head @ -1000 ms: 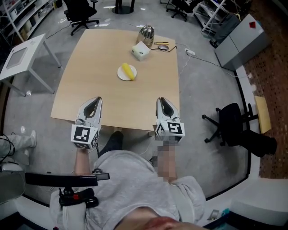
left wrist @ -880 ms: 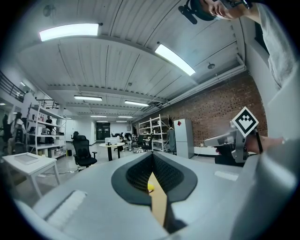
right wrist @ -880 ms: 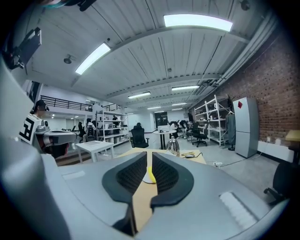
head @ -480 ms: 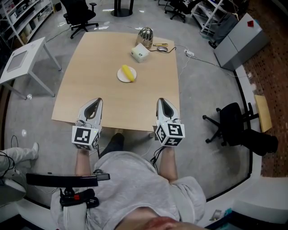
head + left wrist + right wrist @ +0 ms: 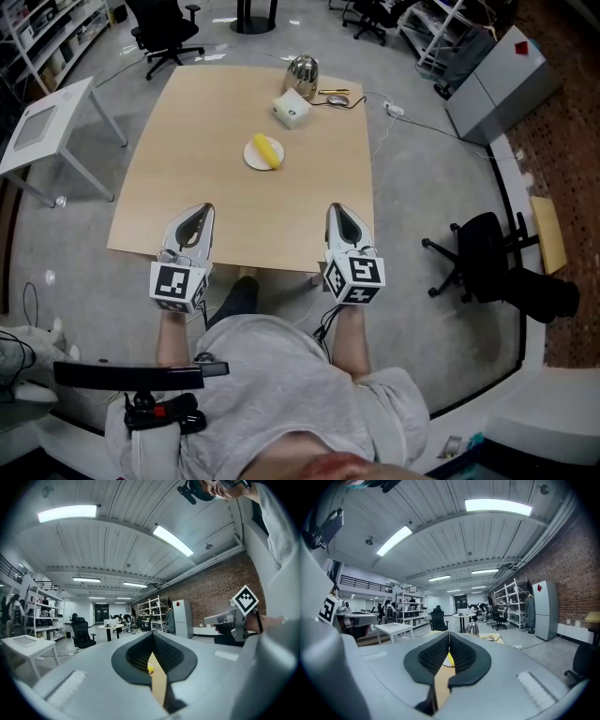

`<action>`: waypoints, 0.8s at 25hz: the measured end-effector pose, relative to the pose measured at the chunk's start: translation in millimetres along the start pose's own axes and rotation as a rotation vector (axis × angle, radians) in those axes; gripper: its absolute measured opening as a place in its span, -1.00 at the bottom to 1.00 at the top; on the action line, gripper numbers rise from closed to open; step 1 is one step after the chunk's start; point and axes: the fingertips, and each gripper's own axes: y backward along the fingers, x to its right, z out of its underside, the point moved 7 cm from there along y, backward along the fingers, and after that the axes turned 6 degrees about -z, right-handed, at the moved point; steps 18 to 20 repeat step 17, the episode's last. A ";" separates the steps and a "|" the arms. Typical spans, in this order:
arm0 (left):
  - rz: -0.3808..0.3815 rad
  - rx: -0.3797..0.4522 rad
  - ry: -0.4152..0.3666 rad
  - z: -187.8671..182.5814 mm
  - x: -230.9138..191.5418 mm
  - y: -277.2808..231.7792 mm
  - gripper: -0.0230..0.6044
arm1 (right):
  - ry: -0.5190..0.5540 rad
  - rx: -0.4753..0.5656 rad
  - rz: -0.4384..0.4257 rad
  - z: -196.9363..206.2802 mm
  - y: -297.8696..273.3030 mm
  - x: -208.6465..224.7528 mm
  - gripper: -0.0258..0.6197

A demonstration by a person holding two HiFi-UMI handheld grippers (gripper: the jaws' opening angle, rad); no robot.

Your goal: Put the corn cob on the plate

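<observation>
Corn cob (image 5: 267, 151) already lies on the plate (image 5: 250, 158), mid-worktop (image 5: 187, 122), roughly 12 o'clock from both grippers. Placement looks done to me. Left gripper (image 5: 201, 210): jaws together, nothing in them. Right gripper (image 5: 337, 210): jaws have just closed, nothing between them. Both sit at the worktop's 6 o'clock edge, well apart from the plate. Best practice now is hands off, no re-grasp. If a nudge is needed, come in from 6 o'clock; the white box (image 5: 292, 109) stands at 1 o'clock of the plate.
</observation>
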 end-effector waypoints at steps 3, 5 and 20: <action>0.004 -0.002 -0.002 0.4 0.9 -0.1 -0.86 | -0.002 -0.001 -0.007 0.9 0.0 -0.4 -0.89; 0.005 -0.003 -0.003 0.3 0.9 1.5 -0.86 | 0.000 -0.003 -0.008 0.9 0.9 -1.7 -0.89; 0.007 -0.008 -0.008 1.8 -0.6 3.8 -0.86 | 0.003 -0.001 -0.016 3.2 -0.5 -4.6 -0.90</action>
